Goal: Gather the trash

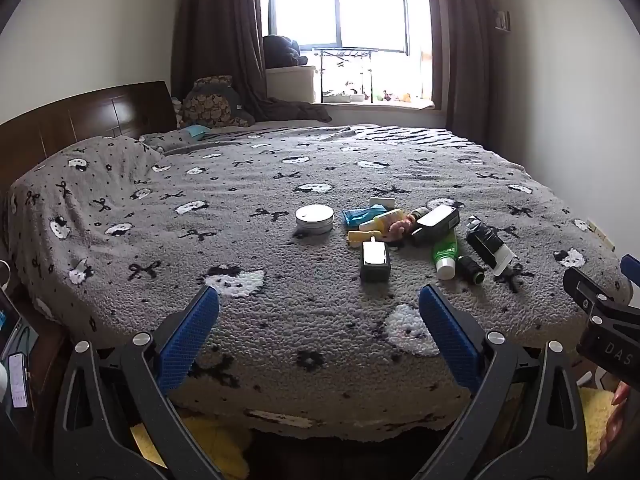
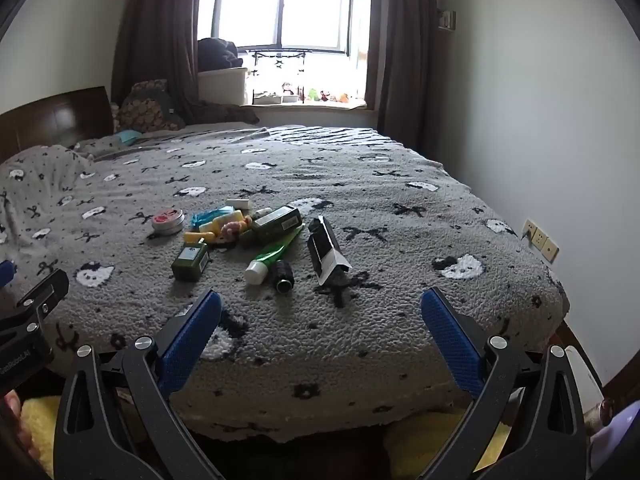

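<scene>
Bedroom, grey patterned fleece blanket (image 2: 360,320) | your left gripper (image 1: 318,336) and right gripper (image 2: 320,336) both spread, empty | crumpled black-and-white tube (image 2: 326,250) ahead of right fingers, long axis pointing away, right hand nearer.

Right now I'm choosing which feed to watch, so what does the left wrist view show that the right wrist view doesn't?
Only the left wrist view: phones beside the bed.

Only the right wrist view: wall sockets, and the red top of the round tin.

Both: the trash pile, with green tube and black carton, on the grey blanket. Left gripper and right gripper are open, empty.
</scene>
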The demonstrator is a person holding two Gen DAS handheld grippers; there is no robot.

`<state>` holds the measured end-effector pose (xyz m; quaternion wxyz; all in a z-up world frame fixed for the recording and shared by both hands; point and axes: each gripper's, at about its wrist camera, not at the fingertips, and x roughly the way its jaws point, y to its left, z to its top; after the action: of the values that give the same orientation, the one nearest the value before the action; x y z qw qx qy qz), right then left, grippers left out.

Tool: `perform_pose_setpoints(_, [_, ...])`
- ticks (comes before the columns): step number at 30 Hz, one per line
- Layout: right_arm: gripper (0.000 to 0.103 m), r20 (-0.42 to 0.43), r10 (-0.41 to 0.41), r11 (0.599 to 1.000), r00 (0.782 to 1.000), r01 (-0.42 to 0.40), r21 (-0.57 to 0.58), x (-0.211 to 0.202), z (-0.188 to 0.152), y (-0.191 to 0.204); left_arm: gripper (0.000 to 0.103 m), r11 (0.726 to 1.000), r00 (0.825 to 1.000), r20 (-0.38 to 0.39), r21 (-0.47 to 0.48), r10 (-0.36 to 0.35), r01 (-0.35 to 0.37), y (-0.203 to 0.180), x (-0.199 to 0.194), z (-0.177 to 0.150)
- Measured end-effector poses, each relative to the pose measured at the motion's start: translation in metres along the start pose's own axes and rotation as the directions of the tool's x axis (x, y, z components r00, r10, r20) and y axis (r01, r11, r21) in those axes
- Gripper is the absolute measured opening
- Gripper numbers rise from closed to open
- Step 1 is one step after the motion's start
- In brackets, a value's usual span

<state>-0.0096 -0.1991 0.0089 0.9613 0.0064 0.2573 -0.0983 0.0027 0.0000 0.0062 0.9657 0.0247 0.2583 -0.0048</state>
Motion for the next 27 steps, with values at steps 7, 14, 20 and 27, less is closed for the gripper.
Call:
perform_pose_setpoints(7, [0.1, 0.0, 0.0, 1.0, 1.0, 0.0, -0.007, -0.0013, 0.0003, 0.0024, 0.095, 1.0, 1.0, 0.004, -0.002, -0.002, 0.002, -0.0001, -0.0012, 0.0])
perform_pose_setpoints(14, [0.1, 0.0, 0.0, 1.0, 1.0, 0.0, -0.004, -0.0011, 0.0004, 0.0021, 0.095, 1.0, 1.0, 0.004, -0.003, -0.002, 0.002, -0.0002, -0.0012, 0.0002])
perform_pose_setpoints(20, [0.1, 0.001, 0.002, 1.0, 1.0, -0.002, -0.009, -0.0015, -0.0012, 0.0046, 0.095, 1.0, 1.0, 0.004, -0.006, 0.001, -0.001, -0.0003, -0.0019, 0.0013])
perform_pose_setpoints(27, [0.1, 0.002, 0.002, 1.0, 1.0, -0.002, -0.015, -0.0023, -0.0026, 0.0058, 0.095, 1.0, 1.0, 0.005, -0.006, 0.002, -0.002, -0.0004, -0.0023, 0.0011])
